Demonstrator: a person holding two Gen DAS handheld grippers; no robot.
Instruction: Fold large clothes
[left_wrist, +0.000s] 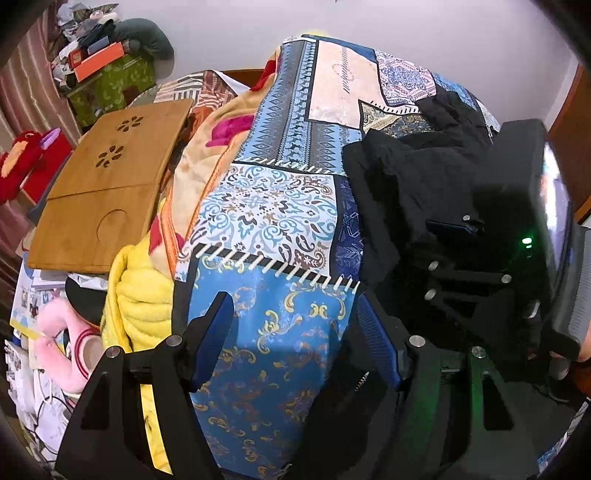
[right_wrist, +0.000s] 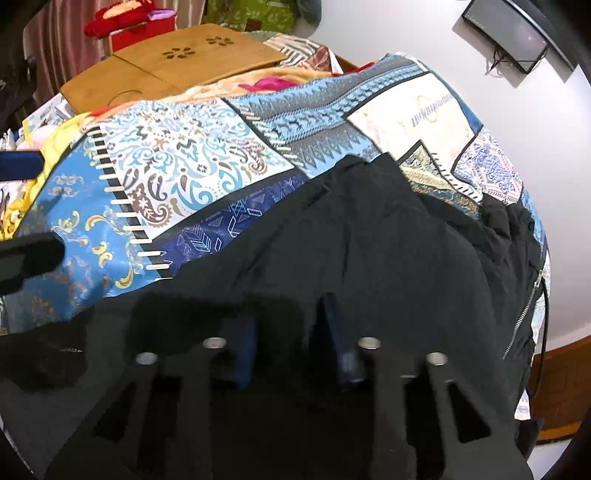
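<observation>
A black zip-up jacket lies spread on a blue patchwork bedspread. My left gripper hangs open above the bedspread; its right finger is at the jacket's left edge and nothing is between the pads. In the right wrist view the jacket fills the lower half, its zipper running down the right side. My right gripper has its jaws close together with black cloth bunched between the blue pads. From the left wrist view the right gripper sits low on the jacket.
A wooden lap tray lies on the bed's left side beside a yellow blanket and a pink plush toy. Boxes and clutter pile up at the back left. A dark screen hangs on the white wall.
</observation>
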